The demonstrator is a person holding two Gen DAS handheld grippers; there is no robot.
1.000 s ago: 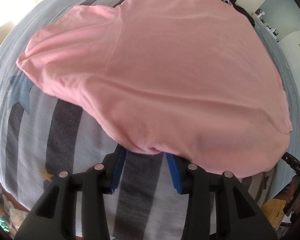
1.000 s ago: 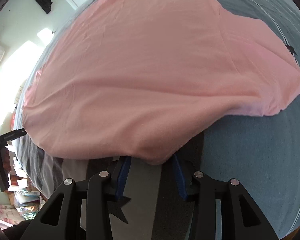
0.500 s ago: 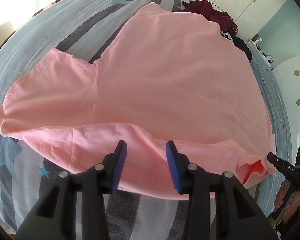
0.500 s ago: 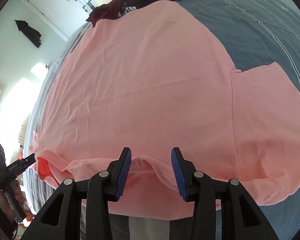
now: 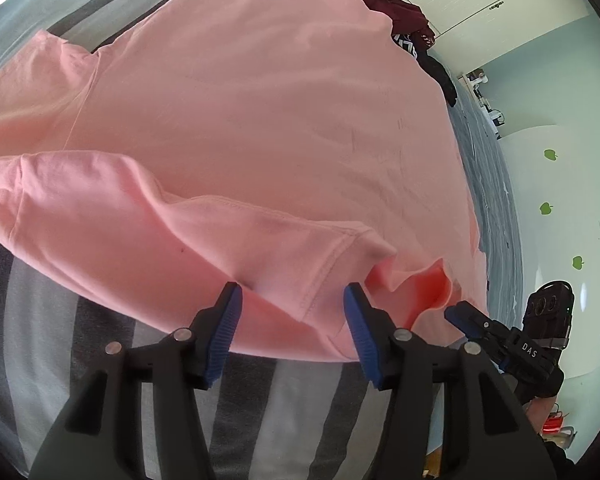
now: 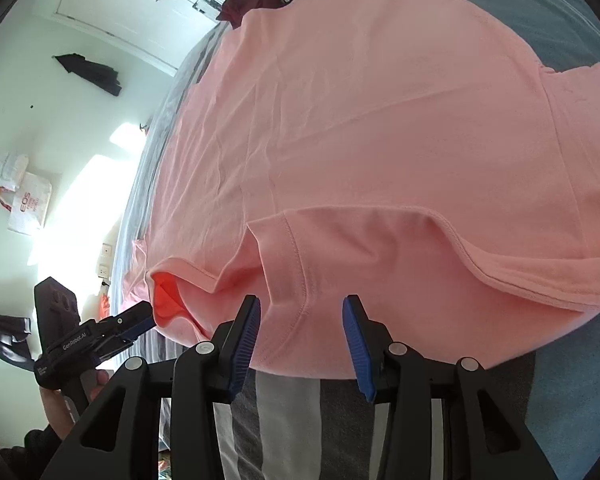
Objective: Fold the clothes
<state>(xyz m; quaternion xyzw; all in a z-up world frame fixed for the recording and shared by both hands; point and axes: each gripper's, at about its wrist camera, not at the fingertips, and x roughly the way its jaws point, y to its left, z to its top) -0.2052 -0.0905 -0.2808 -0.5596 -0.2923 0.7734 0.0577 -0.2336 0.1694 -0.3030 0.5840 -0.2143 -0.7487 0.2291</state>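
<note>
Spread across the striped grey bedcover: a pink cotton T-shirt, near edge turned back in a narrow band, the rest of the folding left. Left gripper and right gripper both gaping, clamped on nothing. A second ago bunched low at the fingers and stretched; now released, settled flat.

Soft matt cloth under hard black plastic.

Pink T-shirt: smooth matt knit, stitched hems, faint creases. Beneath it, striped bedcover, matt woven cloth. Left gripper and right gripper, nearest the shirt's hem: black semi-gloss plastic, ribbed blue pads, dull metal rivets.
</note>
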